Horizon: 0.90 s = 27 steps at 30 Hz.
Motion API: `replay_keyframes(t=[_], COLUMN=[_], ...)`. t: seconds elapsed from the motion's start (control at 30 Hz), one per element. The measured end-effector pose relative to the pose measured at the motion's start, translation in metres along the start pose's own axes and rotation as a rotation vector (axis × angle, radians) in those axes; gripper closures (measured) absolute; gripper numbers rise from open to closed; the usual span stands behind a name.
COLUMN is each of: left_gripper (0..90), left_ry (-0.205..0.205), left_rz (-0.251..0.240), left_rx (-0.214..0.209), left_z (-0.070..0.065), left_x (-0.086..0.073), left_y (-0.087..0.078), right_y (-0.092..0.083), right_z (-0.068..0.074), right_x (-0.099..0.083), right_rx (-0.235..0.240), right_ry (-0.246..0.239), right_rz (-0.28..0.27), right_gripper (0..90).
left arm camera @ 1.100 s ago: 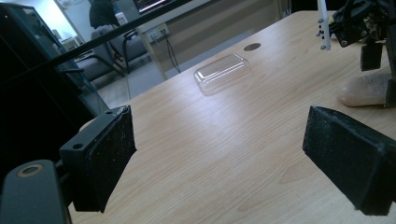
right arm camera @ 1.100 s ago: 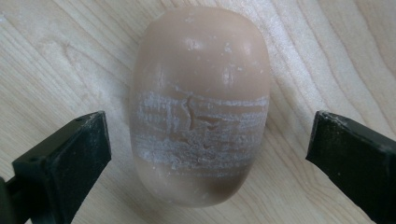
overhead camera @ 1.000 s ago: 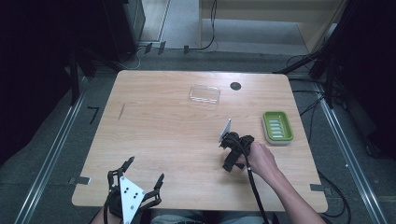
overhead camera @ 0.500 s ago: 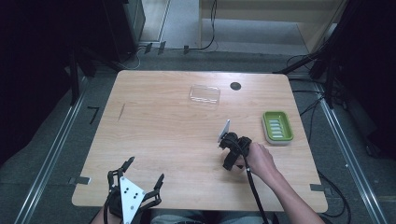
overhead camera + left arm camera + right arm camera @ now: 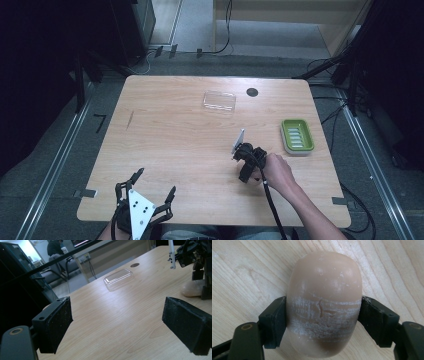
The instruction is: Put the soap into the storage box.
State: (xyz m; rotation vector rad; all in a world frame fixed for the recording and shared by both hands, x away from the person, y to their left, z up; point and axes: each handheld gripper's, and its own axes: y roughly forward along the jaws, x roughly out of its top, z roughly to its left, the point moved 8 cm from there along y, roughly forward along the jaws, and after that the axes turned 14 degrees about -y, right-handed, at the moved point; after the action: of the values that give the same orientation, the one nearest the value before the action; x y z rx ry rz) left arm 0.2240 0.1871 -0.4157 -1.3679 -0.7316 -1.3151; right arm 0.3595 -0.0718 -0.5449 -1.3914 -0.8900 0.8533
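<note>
A beige oval bar of soap (image 5: 324,290), its surface cracked and whitish, lies on the wooden table (image 5: 175,140). My right gripper (image 5: 324,321) is shut on it, one pad pressed against each side. From above, the right gripper (image 5: 246,167) points down at the table right of centre, and a hand holds it. The left gripper view shows the soap (image 5: 192,288) under that gripper. My left gripper (image 5: 155,182) rests at the front left edge, open, with nothing between its jaws (image 5: 120,322).
A green soap dish (image 5: 297,135) with a ribbed inside stands near the right edge. A clear plastic lid (image 5: 219,101) lies at the back centre, next to a black round hole (image 5: 252,92). Bare wood spreads between the two grippers.
</note>
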Motion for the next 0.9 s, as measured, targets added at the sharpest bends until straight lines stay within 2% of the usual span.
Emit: replay_keyframes(t=[0.37,0.9], left_gripper=[9.9,9.9], left_ry=[0.001,-0.001], left_rz=[0.002,0.002], left_rx=[0.0,0.001], left_z=[-0.0002,0.0006], left_x=[-0.0002,-0.0002], left_y=[0.0001,0.0001], right_y=[0.0003,-0.0033], right_z=[0.0002,-0.0007], right_x=[-0.0003,-0.0031], right_rx=[0.007,0.001], right_ry=[-0.006,-0.008], right_rz=[0.0,0.013], right_gripper=[32.8,33.6])
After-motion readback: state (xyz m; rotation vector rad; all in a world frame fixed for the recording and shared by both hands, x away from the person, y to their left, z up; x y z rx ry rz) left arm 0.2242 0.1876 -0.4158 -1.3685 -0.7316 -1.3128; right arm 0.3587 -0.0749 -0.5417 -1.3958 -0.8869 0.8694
